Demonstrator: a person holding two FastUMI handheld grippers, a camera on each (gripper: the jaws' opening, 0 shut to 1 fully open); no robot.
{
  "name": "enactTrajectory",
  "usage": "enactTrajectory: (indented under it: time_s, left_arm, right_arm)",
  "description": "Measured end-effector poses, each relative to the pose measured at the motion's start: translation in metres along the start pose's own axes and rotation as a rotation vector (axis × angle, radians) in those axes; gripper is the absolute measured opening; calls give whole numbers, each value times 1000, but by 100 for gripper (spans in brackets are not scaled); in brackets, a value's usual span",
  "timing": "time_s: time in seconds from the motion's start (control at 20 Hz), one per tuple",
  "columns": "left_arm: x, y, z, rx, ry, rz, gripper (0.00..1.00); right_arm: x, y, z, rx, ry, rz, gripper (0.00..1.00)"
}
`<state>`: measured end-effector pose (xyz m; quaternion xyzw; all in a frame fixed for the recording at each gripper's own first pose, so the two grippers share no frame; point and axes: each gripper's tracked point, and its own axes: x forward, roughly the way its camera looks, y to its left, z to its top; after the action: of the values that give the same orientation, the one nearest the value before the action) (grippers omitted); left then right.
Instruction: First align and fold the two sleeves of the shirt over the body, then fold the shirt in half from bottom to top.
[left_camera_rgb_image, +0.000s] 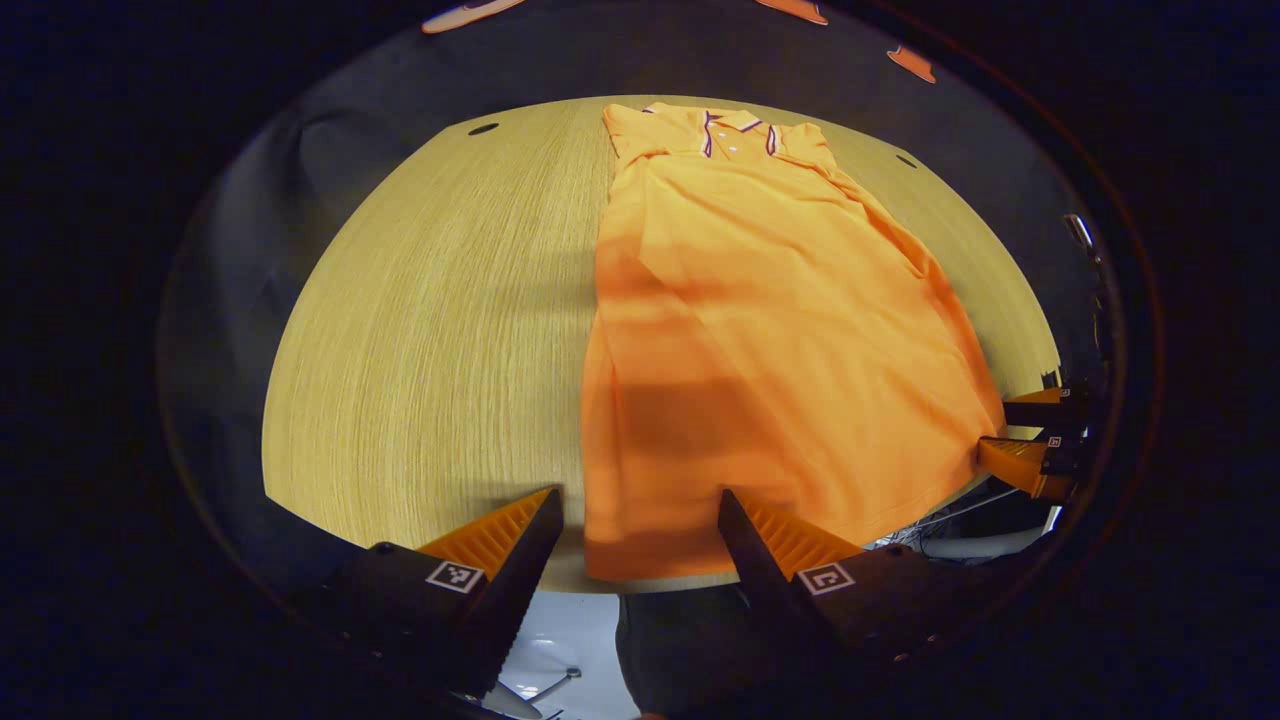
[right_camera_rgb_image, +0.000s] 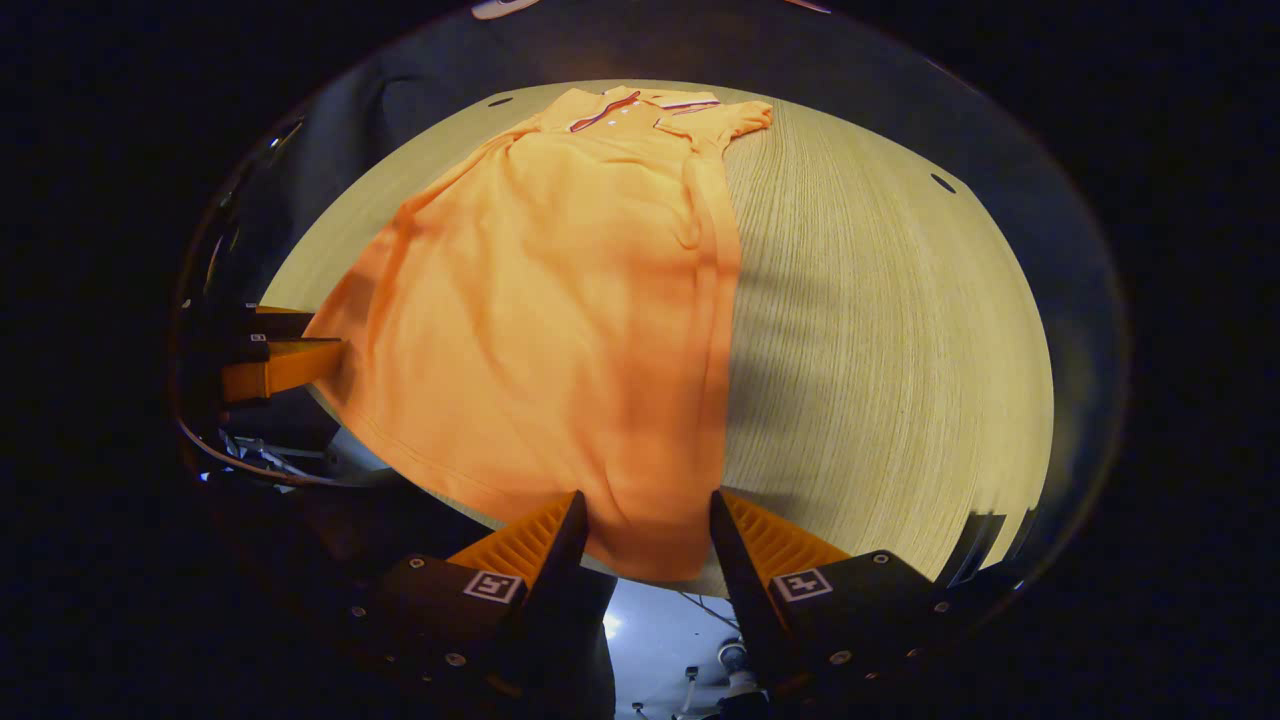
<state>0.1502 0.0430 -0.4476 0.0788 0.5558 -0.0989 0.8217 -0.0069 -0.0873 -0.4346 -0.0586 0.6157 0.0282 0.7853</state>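
Orange shirt (left_camera_rgb_image: 760, 330) lies flat on wooden counter (left_camera_rgb_image: 430, 330), collar far, sleeves folded in. Left gripper (left_camera_rgb_image: 640, 515) spread wide at hem's left corner, gripping nothing; right gripper (right_camera_rgb_image: 645, 520) likewise at right corner.

Pale wood-grain table (left_camera_rgb_image: 430, 330) with small dark holes (left_camera_rgb_image: 483, 129) near its far edge, grey floor (right_camera_rgb_image: 650, 630) below.
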Motion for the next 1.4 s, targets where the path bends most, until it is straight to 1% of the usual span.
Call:
enactTrajectory:
  time_s: [0.05,0.1,0.15,0.2,0.25,0.3,0.35,0.4,0.45,0.5,0.55,0.65,0.7,0.85,0.95,1.15,1.3,1.4]
  left_arm:
    - [0,-5,5,12,-9,-8,95]
    - [1,-10,5,22,-9,-18,88]
    - [2,-17,8,37,-16,-33,70]
    - [3,-26,12,43,-27,-61,55]
    - [2,-27,10,36,-31,-53,30]
    - [4,-29,15,48,-35,-51,4]
    - [6,-31,16,42,-42,-68,7]
    - [6,-29,20,6,-69,-76,7]
    - [6,-29,23,-18,-77,-90,1]
    - [-4,-29,22,-31,-77,-104,1]
    - [-7,-26,29,-34,-96,-103,1]
    - [-18,-20,45,-22,-139,-95,1]
    - [-21,-20,55,-20,-156,-93,1]
    - [-36,-19,82,-33,-226,-82,1]
    - [-44,-20,98,-42,-268,-85,1]
    - [-62,-17,132,-49,-335,-83,1]
    - [-73,-13,158,-36,-371,-90,1]
    - [-76,-8,177,-22,-386,-92,1]
  right_arm:
    - [2,-3,7,33,-19,-2,71]
    - [4,-4,10,68,-32,1,43]
    - [5,-4,12,88,-37,19,33]
    - [3,2,11,94,-50,62,19]
    - [2,4,12,127,-61,92,19]
    - [4,5,17,219,-80,135,1]
    - [1,18,15,289,-74,212,6]
    - [3,24,15,339,-84,246,6]
    - [-1,25,21,365,-108,277,6]
    - [-8,30,30,382,-150,325,6]
    - [-11,26,40,399,-187,329,6]
    - [-13,20,49,416,-211,348,6]
    - [-13,13,53,409,-221,332,6]
    - [-28,10,78,402,-300,387,6]
    - [-35,7,90,386,-330,397,6]
    - [-60,10,130,394,-424,480,6]
    - [-76,6,160,390,-489,493,6]
    - [-81,-2,177,407,-510,483,6]
